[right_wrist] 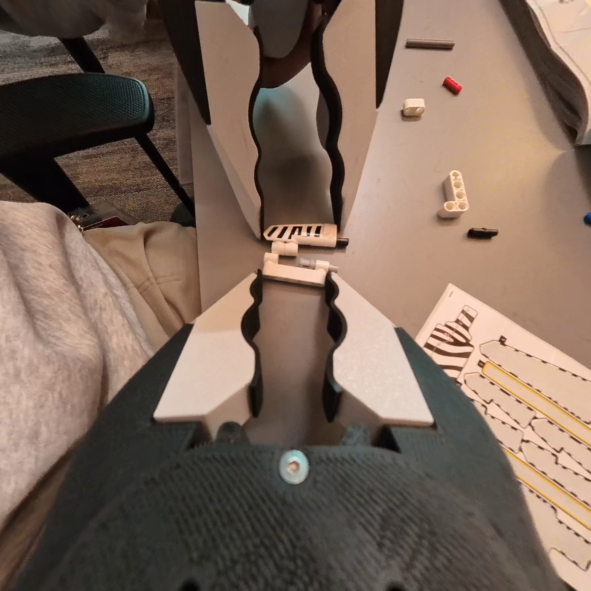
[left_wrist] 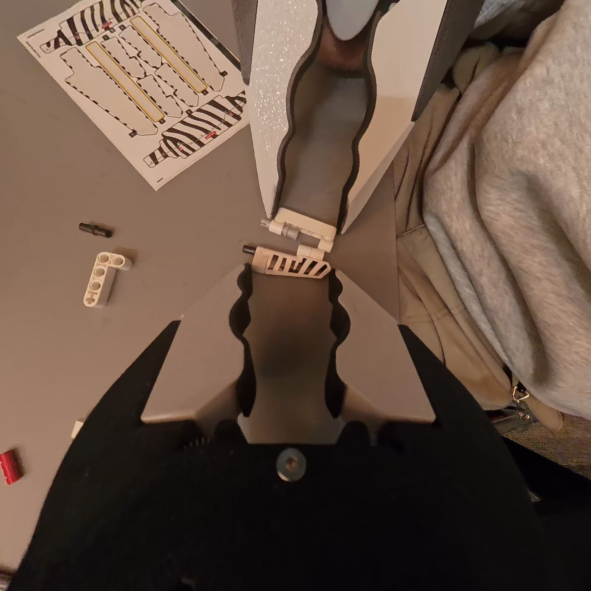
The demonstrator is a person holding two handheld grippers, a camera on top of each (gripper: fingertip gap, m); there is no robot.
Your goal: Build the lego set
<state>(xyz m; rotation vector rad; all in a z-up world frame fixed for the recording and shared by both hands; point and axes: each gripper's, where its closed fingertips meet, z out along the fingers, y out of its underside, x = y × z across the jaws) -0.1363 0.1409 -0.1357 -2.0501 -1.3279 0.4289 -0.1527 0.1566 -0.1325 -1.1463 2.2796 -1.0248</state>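
Holding both grippers nose to nose over the grey table (left_wrist: 48,198), we've got one piece in each. Our left gripper (left_wrist: 289,271) has its jaws clamped on the zebra-striped panel (left_wrist: 292,264), gripped across its length right at the fingertips, with a black pin (left_wrist: 248,249) poking out of its far end. Our right gripper (right_wrist: 292,278) has its jaws clamped on a flat white plate piece (right_wrist: 295,274), also right at the tips, and a light grey pin (right_wrist: 307,263) runs along its front edge.

Between the two held parts sit small white connector pieces (right_wrist: 283,249), and the striped panel looks linked to the white plate through them, though we can't tell how firmly they're seated. The whole little assembly hangs in the gap between the two sets of fingertips, above the table near its edge.

Loose bits on the table: a white L-shaped liftarm (left_wrist: 104,278), a black pin connector (left_wrist: 95,230), a red bush (right_wrist: 452,84), a small white beam (right_wrist: 413,108) and a dark axle (right_wrist: 430,44). The sticker sheet (left_wrist: 134,83) with zebra stripes lies flat off to one side. A person's grey sleeve (left_wrist: 511,192) and beige trousers (left_wrist: 415,208) fill the side by the table edge, and a black chair (right_wrist: 70,105) stands on the carpet
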